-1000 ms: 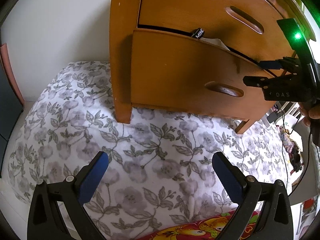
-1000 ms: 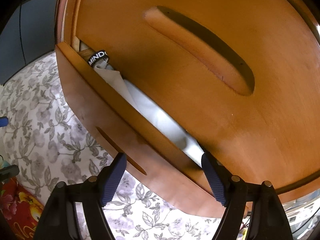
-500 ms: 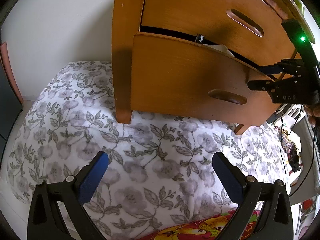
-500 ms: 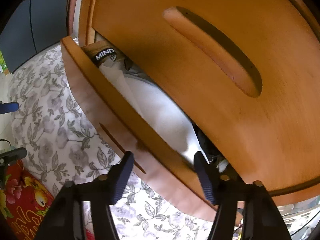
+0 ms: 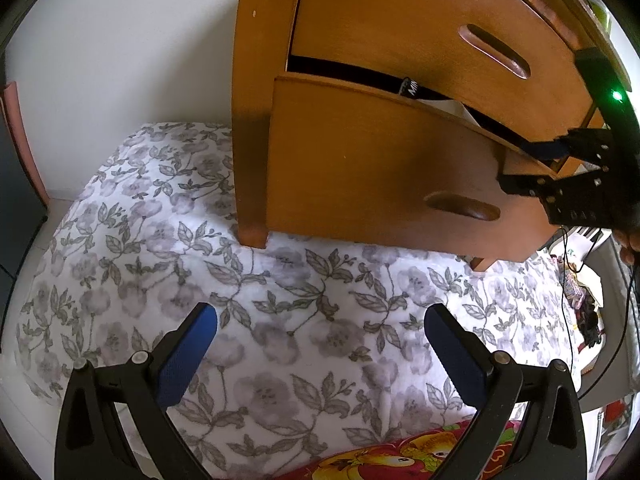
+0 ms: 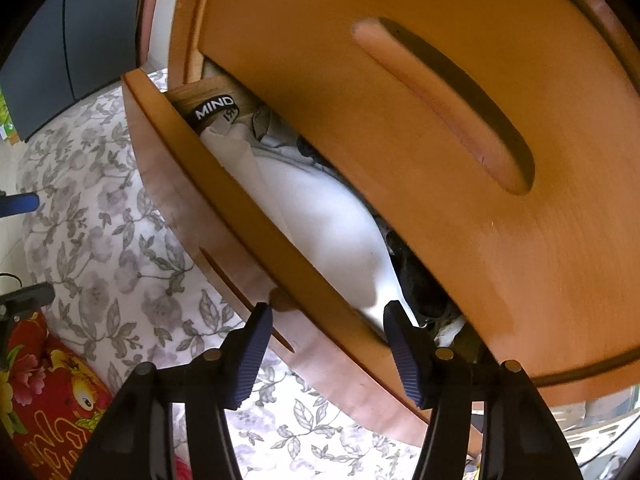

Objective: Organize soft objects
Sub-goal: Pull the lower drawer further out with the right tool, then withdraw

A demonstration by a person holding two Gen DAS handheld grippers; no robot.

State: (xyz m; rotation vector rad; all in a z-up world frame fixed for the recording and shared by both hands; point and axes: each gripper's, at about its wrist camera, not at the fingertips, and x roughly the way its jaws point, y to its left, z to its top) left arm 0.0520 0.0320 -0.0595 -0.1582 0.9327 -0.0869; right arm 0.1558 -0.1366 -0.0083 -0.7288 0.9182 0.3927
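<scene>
Your right gripper [image 6: 326,316] is straddling the front panel of the lower drawer [image 6: 224,216]: one finger sits outside on the panel face, the other inside over the white cloth [image 6: 320,216]. The jaws have just been closing in, with the panel's top edge between them, but from here I can't tell for sure if the pads are actually biting on the wood yet. The drawer is only partly pulled out, and the soft stuff is packed in the gap under the upper drawer [image 6: 400,120]: the white cloth plus a black band marked MIND [image 6: 214,109] at the far end. That gap runs long along the drawer front, slanting away up and to the left from your right gripper, so that hand is clearly the nearer one. Your left gripper [image 5: 320,328] hangs spread wide and empty over the floral bedspread [image 5: 280,300], well apart from the drawer. A red printed cloth [image 5: 400,452] lies just below it.
</scene>
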